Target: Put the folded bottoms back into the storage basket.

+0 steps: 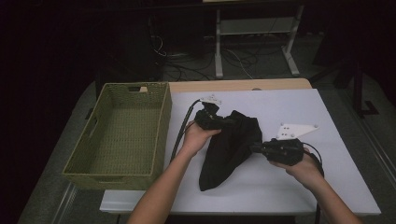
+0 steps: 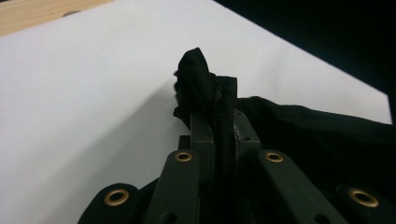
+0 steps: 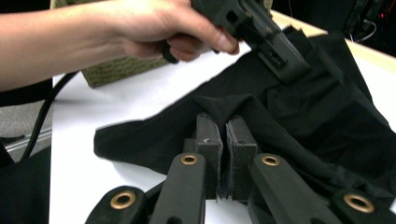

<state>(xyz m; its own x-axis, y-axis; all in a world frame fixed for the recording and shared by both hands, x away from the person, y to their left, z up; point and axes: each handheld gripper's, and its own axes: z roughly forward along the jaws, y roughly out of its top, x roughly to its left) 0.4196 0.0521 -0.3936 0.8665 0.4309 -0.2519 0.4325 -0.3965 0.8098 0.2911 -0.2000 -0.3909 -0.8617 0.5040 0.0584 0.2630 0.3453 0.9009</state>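
A black cloth garment (image 1: 231, 147) lies crumpled on the white table top (image 1: 280, 107), its narrow end toward the front edge. My left gripper (image 1: 223, 120) holds the garment's top left corner, jaws shut with a tuft of black cloth (image 2: 196, 79) sticking out past them. My right gripper (image 1: 254, 148) is at the garment's right edge, jaws pressed together on a fold of the cloth (image 3: 229, 105). In the right gripper view the other hand (image 3: 154, 28) and its gripper (image 3: 261, 37) sit above the garment (image 3: 327, 112).
A woven green basket (image 1: 121, 135) stands open on the left, beside the table. A strip of bare wood (image 1: 238, 85) runs along the table's far edge. Cables and a white frame (image 1: 254, 42) lie on the dark floor behind.
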